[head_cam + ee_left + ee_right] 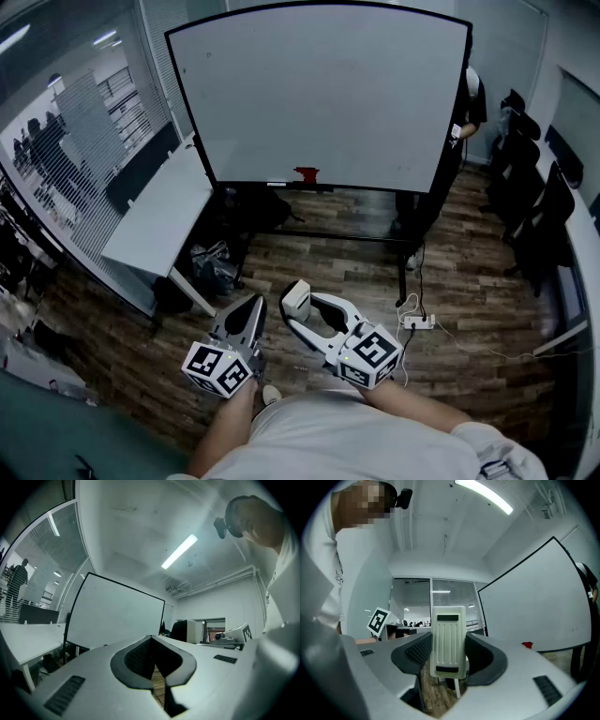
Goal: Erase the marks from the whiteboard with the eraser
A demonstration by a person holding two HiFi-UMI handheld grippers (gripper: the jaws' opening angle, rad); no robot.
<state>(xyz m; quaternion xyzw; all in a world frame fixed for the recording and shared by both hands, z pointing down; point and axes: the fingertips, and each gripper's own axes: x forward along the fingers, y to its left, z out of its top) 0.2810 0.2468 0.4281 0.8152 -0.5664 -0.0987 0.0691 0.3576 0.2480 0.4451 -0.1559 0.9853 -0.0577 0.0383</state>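
Note:
The whiteboard (319,94) stands ahead on a black frame and looks blank; no marks show on it from here. A small red object (306,173) sits on its bottom ledge. My right gripper (298,311) is shut on a white ribbed eraser (449,639), held upright between the jaws, low and well short of the board. My left gripper (246,319) hangs beside it, shut with nothing in it. The board (112,613) shows far off in the left gripper view, and the board (534,606) at the right in the right gripper view.
A white desk (164,211) stands left of the board, with bags beneath it. A person (469,103) stands at the board's right edge. Black chairs (544,202) line the right wall. A power strip and cable (418,322) lie on the wood floor.

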